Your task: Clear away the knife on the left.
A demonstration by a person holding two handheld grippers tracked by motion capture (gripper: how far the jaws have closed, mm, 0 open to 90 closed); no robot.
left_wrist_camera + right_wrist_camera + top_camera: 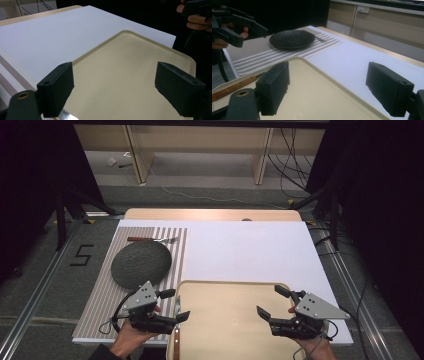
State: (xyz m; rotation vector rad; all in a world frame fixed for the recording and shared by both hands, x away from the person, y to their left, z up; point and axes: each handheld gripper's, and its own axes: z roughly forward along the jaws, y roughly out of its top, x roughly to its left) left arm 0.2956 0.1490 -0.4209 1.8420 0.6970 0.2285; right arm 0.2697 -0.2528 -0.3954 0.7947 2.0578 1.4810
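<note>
- The wide, shallow beige plastic tray (227, 320) is the landmark; it lies empty at the table's near edge.
- The left gripper (172, 305) hovers at the tray's left rim, jaws spread wide, holding nothing.
- The right gripper (272, 302) hovers over the tray's right part, jaws equally wide, also empty.
- A wooden-handled table knife (176, 335) lies along the tray's left rim, long axis running near to far, just beside the left gripper, so that hand is nearer.
- The dark grey round textured plate (140, 264) rests on a striped placemat (105, 295) left of the tray, empty.
- A wooden-handled fork (150, 240) lies crosswise beyond the plate.
</note>
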